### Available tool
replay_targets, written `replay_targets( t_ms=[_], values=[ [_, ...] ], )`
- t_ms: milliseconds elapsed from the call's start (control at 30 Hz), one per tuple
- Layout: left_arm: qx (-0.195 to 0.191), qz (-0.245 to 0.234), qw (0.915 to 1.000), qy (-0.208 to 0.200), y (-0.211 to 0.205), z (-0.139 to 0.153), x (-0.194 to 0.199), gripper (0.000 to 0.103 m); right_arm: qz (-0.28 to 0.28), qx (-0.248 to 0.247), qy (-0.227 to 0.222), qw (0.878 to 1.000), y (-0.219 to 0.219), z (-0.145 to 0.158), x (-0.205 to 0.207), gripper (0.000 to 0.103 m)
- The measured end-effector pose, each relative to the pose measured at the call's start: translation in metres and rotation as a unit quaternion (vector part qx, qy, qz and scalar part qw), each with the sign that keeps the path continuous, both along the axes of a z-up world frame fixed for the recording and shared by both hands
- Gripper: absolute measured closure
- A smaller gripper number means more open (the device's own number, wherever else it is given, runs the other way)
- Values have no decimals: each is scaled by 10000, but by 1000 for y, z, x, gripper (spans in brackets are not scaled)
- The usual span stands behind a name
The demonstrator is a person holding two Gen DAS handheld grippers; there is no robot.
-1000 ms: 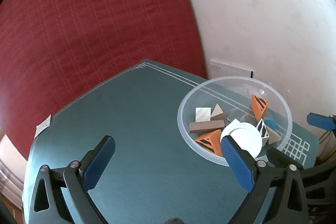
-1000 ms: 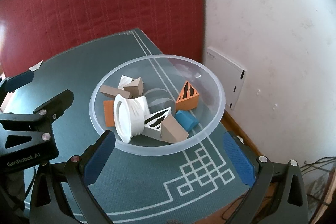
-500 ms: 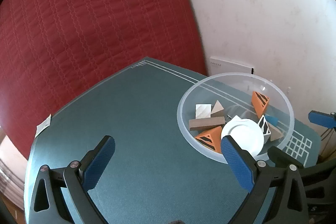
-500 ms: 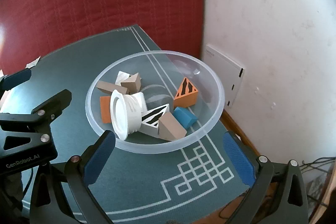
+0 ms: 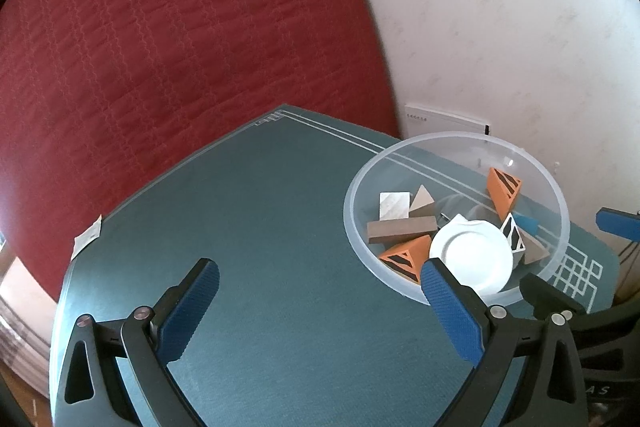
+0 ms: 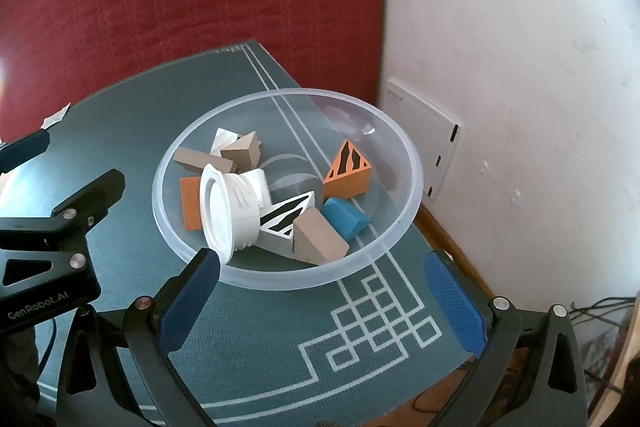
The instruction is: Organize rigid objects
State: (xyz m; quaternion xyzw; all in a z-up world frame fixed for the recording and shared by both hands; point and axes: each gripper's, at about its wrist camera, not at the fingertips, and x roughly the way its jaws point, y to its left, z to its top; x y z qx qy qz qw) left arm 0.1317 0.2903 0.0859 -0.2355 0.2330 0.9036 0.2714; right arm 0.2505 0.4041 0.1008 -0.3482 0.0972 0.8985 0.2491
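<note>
Left gripper (image 5: 318,301): jaws spread wide, holding nothing, over bare green mat (image 5: 260,227) at lower centre.
Right gripper (image 6: 322,285): jaws spread wide, empty, at lower centre of the right wrist view.
Clear plastic bowl (image 6: 412,155): mid-frame, just above the right gripper's fingertips (near rim between them).
Contents: white ribbed plastic cup (image 6: 230,209) on its side, orange striped wedge (image 6: 348,173), blue block (image 6: 344,219), tan wooden wedges.
Backdrop: red quilted cloth (image 5: 160,47), upper left.
</note>
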Motion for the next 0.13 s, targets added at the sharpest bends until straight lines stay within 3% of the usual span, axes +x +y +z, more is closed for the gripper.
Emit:
replay_targets(
  t_ms=[133],
  values=[
    [-22,59,10000,-67,1,-1,-1,1,-2,-9,3,10000,0,0,0,0]
  ],
)
